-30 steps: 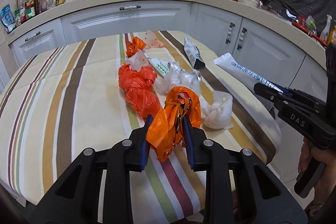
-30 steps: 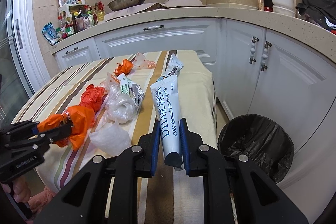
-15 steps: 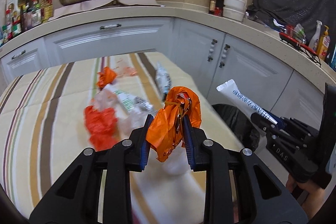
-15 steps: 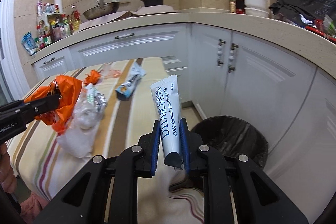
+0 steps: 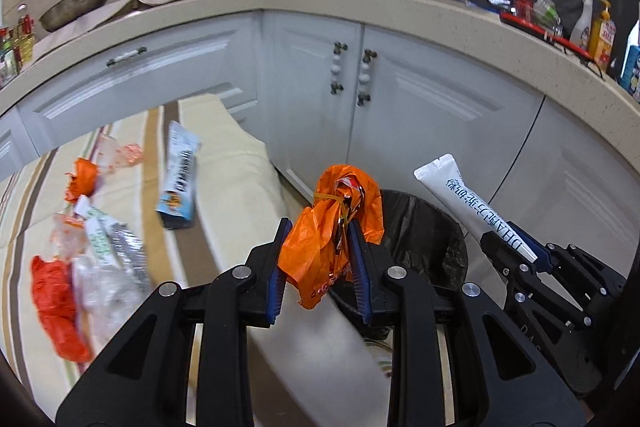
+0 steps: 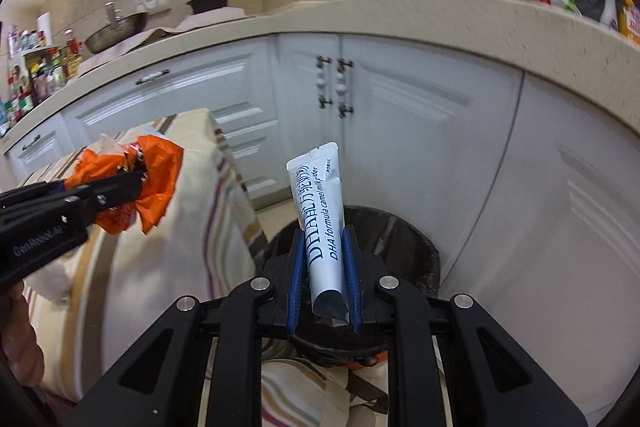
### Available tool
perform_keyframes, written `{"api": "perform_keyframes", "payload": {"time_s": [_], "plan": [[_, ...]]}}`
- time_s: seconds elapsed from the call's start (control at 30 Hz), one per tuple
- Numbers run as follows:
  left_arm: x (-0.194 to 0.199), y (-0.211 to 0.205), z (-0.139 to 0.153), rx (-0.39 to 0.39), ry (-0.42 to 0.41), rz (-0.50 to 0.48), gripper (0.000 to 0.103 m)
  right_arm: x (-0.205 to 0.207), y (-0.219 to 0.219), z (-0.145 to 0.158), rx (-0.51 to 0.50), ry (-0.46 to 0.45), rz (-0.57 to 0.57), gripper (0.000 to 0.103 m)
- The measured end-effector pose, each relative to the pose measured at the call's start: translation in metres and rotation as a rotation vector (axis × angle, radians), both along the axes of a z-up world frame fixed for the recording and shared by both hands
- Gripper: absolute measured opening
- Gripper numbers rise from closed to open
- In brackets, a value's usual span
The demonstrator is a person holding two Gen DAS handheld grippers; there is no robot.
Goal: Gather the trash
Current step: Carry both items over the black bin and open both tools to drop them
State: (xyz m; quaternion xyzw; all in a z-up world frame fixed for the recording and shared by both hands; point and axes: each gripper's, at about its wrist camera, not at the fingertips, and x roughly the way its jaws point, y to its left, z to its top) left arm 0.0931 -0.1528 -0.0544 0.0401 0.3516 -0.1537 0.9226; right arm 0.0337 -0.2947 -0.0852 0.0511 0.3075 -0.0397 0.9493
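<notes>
Over the black-lined round trash bin [image 6: 394,239], you carry two pieces of trash.
Your left hand-held gripper [image 5: 320,263] is clenched on the crumpled orange plastic bag [image 5: 330,223], your right hand-held gripper [image 6: 322,275] on the white printed tube [image 6: 322,223]. Bring each squarely above the liner before letting go. The striped-cloth worktop [image 5: 236,179] edge sits just beside the bin; more wrappers [image 5: 178,179] wait there.

the orange bag [image 5: 332,223] is thin, crinkly plastic and a bit shiny. the white tube [image 6: 322,223] is smooth and glossy. the bin liner [image 5: 432,247] is black, wrinkly plastic, and the tablecloth [image 5: 236,167] is soft striped cloth.
</notes>
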Motion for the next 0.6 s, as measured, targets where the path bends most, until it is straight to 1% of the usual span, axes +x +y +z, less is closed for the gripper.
{"api": "perform_keyframes", "payload": {"time_s": [0.17,0.4,0.43,0.47,0.5,0.53,0.57,0.6], "plan": [[0.017,-0.034,-0.017,0.033,0.05,-0.018,0.027,0.01,-0.019,-0.018,0.024,0.034,-0.029,0.02],[0.038,-0.066,-0.036,0.078,0.07,-0.019,0.03,0.028,-0.04,-0.037,0.049,0.062,-0.051,0.02],[0.043,-0.071,-0.04,0.088,0.073,-0.012,0.034,0.032,-0.042,-0.04,0.048,0.065,-0.053,0.024],[0.048,-0.074,-0.044,0.081,0.097,-0.012,0.034,0.036,-0.042,-0.043,0.045,0.066,-0.059,0.031],[0.054,-0.077,-0.049,0.074,0.125,-0.013,0.036,0.04,-0.045,-0.047,0.041,0.072,-0.068,0.032],[0.057,-0.081,-0.053,0.081,0.14,-0.012,0.04,0.044,-0.048,-0.05,0.042,0.08,-0.074,0.032],[0.06,-0.083,-0.054,0.085,0.15,-0.013,0.043,0.046,-0.05,-0.052,0.048,0.085,-0.083,0.032],[0.061,-0.084,-0.054,0.082,0.15,-0.013,0.049,0.047,-0.053,-0.054,0.054,0.087,-0.089,0.032]]}}
